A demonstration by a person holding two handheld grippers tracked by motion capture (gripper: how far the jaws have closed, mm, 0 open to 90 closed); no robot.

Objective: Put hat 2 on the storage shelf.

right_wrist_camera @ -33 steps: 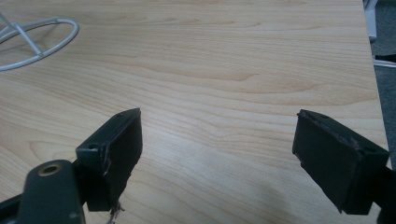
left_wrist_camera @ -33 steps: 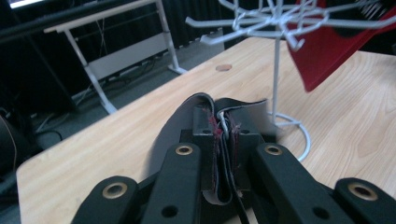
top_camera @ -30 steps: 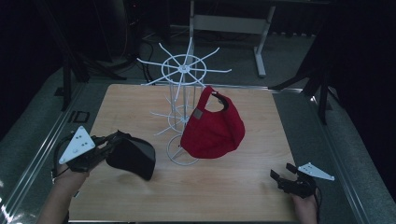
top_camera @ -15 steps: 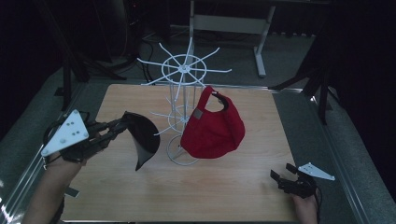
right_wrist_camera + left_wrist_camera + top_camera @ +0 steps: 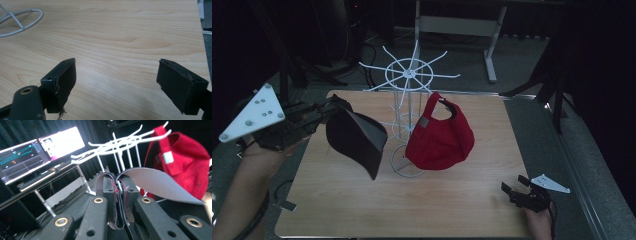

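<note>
- The right gripper (image 5: 512, 190) rests at the near right edge of the worktop (image 5: 452, 210), jaws wide apart with nothing between them.
- The left gripper (image 5: 328, 107) is clamped on the black cap (image 5: 357, 140), holding it clear above the worktop's left side.
- Farther in, the red cap (image 5: 439, 137) hangs on the white wire rack (image 5: 409, 75).

Both grippers were built from black parts. The left gripper (image 5: 119, 192) was fitted w/ brass-coloured rivets on its link arms, and red marks were seen along the pad edges. A pale grey three-cornered plate w/ small screws was mounted on top. The right gripper (image 5: 116, 82) was given blocky, chipped pads. Forearms were bare, no sleeves.
</note>
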